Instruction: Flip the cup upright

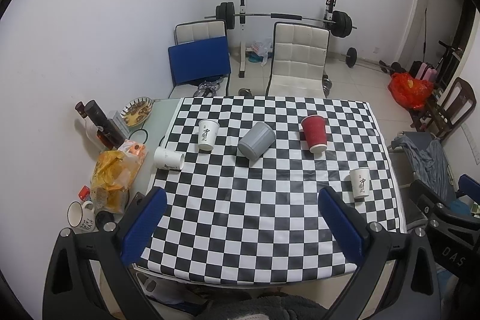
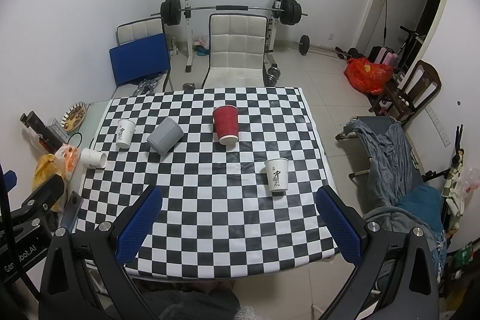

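Toppled white cup (image 1: 169, 158) awaits righting at the left edge of the checkered cloth (image 1: 270, 212).

Both the left gripper (image 1: 240, 218) and right gripper (image 2: 238, 218) hover wide open and empty above the near edge, seemingly poised to choose; the grey cup (image 1: 256, 145) also lies tipped.

Ahead of the left gripper (image 1: 241, 204), between its wide-set jaws, the checkered tablecloth (image 1: 255, 200) looks like smooth vinyl with a faint sheen. The gripper's pads (image 1: 144, 225) are a textured matt blue; its frame is matt black plastic with shiny metal screw heads. Far ahead, the red cup (image 1: 313, 132) is ribbed, corrugated paper. Left of it, the grey cup (image 1: 257, 144) seems to be matt plastic, though the view is too coarse to be sure. Just ahead of the right gripper (image 2: 240, 201), the white cup (image 2: 277, 174) is smooth printed paper.
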Motion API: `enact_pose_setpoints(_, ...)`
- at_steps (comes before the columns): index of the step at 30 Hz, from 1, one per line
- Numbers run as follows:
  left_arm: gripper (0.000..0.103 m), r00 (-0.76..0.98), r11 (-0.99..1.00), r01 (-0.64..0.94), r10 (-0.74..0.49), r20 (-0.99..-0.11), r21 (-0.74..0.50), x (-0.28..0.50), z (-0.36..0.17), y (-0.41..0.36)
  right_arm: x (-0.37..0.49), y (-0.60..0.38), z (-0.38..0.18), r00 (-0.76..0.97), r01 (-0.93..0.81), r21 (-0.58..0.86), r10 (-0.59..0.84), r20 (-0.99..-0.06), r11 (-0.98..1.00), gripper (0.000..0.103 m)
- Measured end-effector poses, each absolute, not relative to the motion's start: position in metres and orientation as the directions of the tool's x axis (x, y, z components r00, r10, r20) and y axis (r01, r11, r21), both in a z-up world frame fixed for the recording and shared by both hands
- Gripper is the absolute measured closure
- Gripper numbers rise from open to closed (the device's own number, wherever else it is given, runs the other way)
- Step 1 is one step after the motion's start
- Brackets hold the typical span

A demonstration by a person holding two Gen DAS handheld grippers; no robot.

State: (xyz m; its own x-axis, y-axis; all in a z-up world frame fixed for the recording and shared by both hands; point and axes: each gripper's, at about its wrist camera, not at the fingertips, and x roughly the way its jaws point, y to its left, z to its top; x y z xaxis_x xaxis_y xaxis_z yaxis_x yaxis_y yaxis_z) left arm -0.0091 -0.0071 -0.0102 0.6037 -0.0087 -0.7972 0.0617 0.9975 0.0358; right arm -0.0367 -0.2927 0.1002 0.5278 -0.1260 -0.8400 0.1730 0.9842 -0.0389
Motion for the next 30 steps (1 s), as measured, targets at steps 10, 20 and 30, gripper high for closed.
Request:
enact_pose_setpoints(10, 0.0, 0.604, 0.998, 0.06, -0.008, -0.797, 0.036, -0.007, -0.012, -0.01, -0.036, -0.293, 0.101, 0.527, 0.172, -0.044, -0.129, -0.84, 0.984, 0.0)
enact_pose_setpoints(20, 0.0, 0.606, 0.997, 0.059, -0.003, -0.796, 0.041, -0.006, -0.009, -0.018, -0.037, -0.291, 0.102, 0.527, 0.172, -0.043, -0.129, -0.84, 0.984, 0.0)
enact_pose_setpoints(30, 0.0, 0.605, 0.998, 0.06, -0.008, -0.797, 0.036, -0.004, -0.009, -0.016, -0.038, -0.29, 0.103, 0.527, 0.172, -0.044, -0.13, -0.84, 0.984, 0.0)
